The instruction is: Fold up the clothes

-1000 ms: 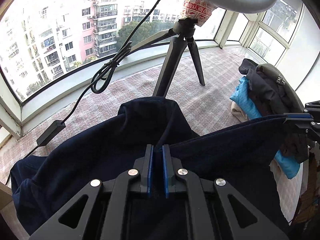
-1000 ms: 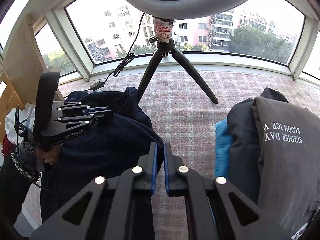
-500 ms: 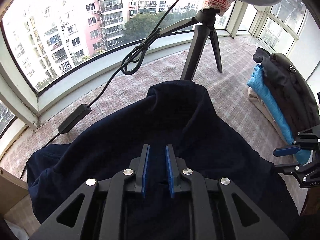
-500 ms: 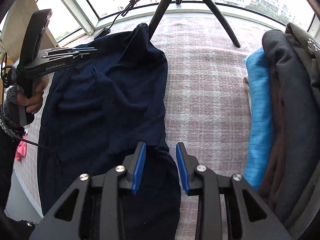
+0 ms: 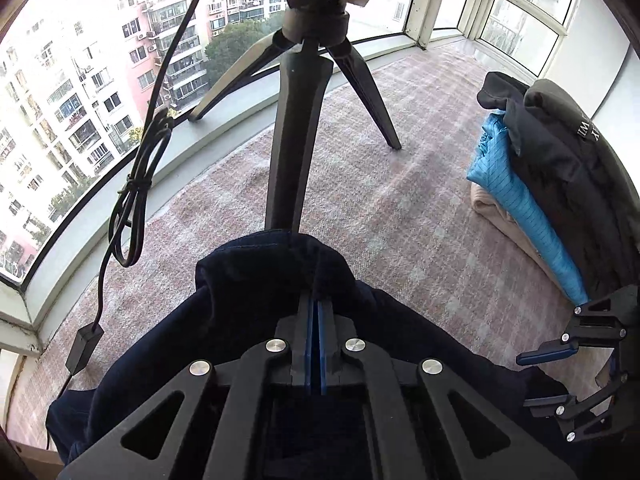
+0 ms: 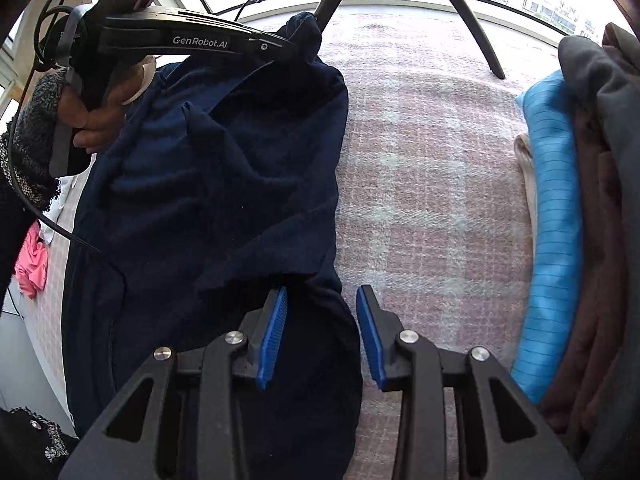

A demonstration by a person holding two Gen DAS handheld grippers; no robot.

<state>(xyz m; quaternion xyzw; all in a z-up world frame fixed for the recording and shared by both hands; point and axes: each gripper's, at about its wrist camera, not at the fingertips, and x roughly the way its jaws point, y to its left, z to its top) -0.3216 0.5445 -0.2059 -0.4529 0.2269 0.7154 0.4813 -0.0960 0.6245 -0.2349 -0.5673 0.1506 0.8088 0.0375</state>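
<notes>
The left gripper (image 5: 316,308) is pinched tight on a bunched fold of the navy garment (image 5: 256,320), its blue pads pressed together with cloth puffing up over the tips. From the right wrist view that same gripper (image 6: 294,46) sits at about 11 o'clock, lifting a corner of the garment (image 6: 224,184) up near the foot of the tripod (image 6: 472,16).

The right gripper (image 6: 322,320) stands wide apart, holding nothing; its blue pads (image 6: 274,332) straddle the near edge of the navy cloth, which lies below and between them. In the left wrist view it (image 5: 560,360) shows at 4 o'clock, just over the garment's right edge.

The garment lies spread on the plaid-covered bench (image 6: 420,200), from the lifted corner at 12 o'clock down to the bottom of the right view. No boxes or baskets show. At 3 o'clock a stack of folded clothes (image 5: 560,184) rests on the bench: a cream piece lowest, a bright blue one (image 6: 556,220) above it, dark grey and brown pieces on top.

A black tripod (image 5: 296,140) stands on the bench at 12 o'clock, one leg touching or just behind the raised cloth. A coiled cable (image 5: 136,192) hangs at 10 o'clock. A pink cloth (image 6: 32,260) lies at 9 o'clock.
</notes>
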